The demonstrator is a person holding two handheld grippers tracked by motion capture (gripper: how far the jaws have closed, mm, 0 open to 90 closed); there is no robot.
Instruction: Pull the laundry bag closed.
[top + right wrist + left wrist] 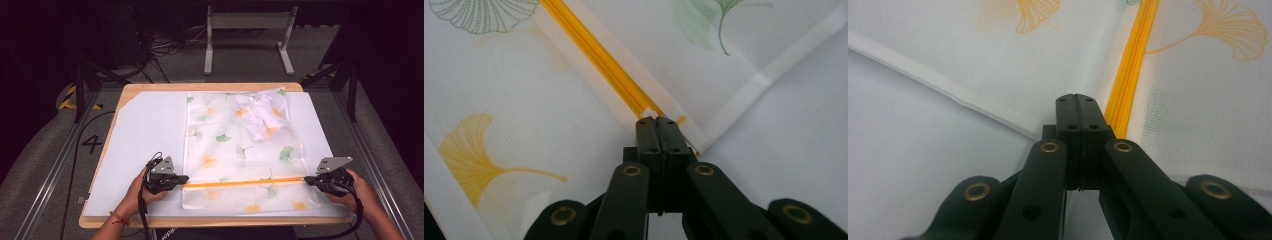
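Near the table's (150,107) front edge, the orange zipper (245,182) of the mesh laundry bag (240,150) runs left to right, parallel to that edge. The left gripper (181,178) has its fingers pressed together at the zipper's left end and the right gripper (308,179) at its right end; whether either pinches fabric is hidden. Toward the far edge, white clothing (257,112) lies bunched inside the bag, blurred by mesh.

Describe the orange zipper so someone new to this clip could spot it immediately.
On the wooden table lies a white sheet carrying a sheer mesh bag printed with ginkgo leaves. Near its front edge, the orange zipper runs straight between the two grippers: the bag's only solid orange line, unlike the scattered leaf prints.
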